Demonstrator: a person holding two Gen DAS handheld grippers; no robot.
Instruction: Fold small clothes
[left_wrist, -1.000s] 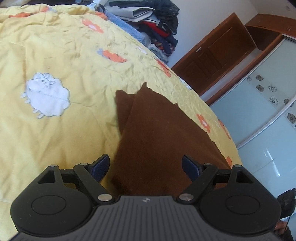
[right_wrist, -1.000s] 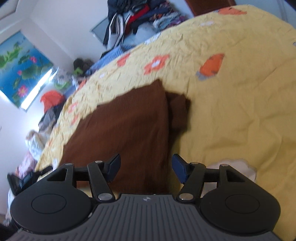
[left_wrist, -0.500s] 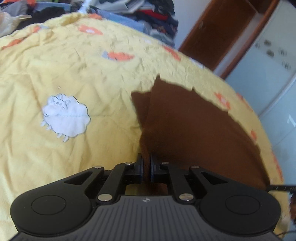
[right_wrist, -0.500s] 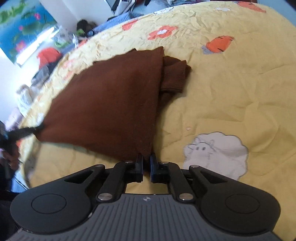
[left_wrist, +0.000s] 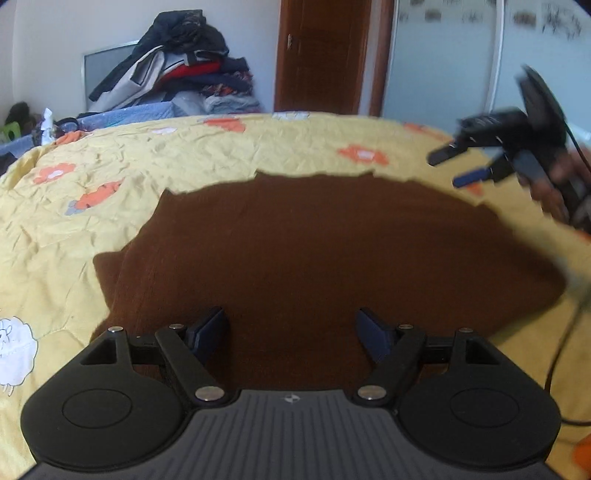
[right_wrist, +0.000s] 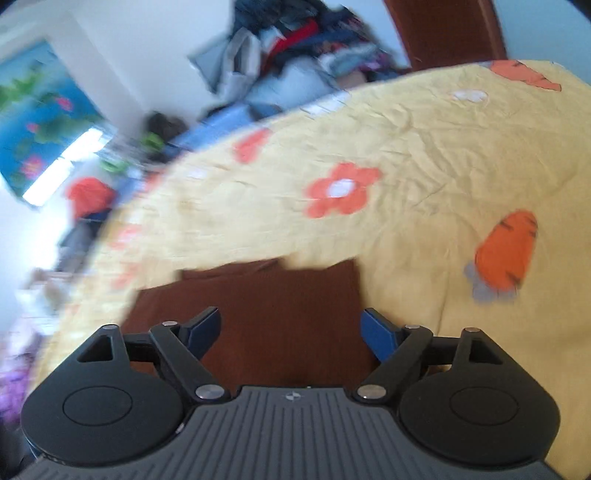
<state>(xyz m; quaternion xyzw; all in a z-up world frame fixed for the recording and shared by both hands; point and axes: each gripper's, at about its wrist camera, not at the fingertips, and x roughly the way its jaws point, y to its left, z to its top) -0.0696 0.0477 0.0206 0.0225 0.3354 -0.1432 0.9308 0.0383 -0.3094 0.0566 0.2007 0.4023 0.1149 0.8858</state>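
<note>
A brown knitted garment (left_wrist: 325, 251) lies folded and flat on the yellow quilt (left_wrist: 184, 155). My left gripper (left_wrist: 291, 330) is open and empty just above the garment's near edge. My right gripper (right_wrist: 291, 330) is open and empty over the garment (right_wrist: 280, 310), near its far corner. It also shows in the left wrist view (left_wrist: 491, 155), blurred, above the garment's right side. A sleeve end (left_wrist: 107, 273) sticks out at the left.
The quilt (right_wrist: 424, 155) has orange flowers, carrots and a white sheep patch (left_wrist: 14, 350). A pile of clothes (left_wrist: 177, 74) lies beyond the bed's far edge. A wooden door (left_wrist: 328, 55) and glass wardrobe panels (left_wrist: 443, 62) stand behind. A cable (left_wrist: 557, 354) hangs at the right.
Both grippers were shut on the garment's edge half a second ago; now both are open and have let go. The garment lies folded over, wider across the view. The right gripper has lifted away.
</note>
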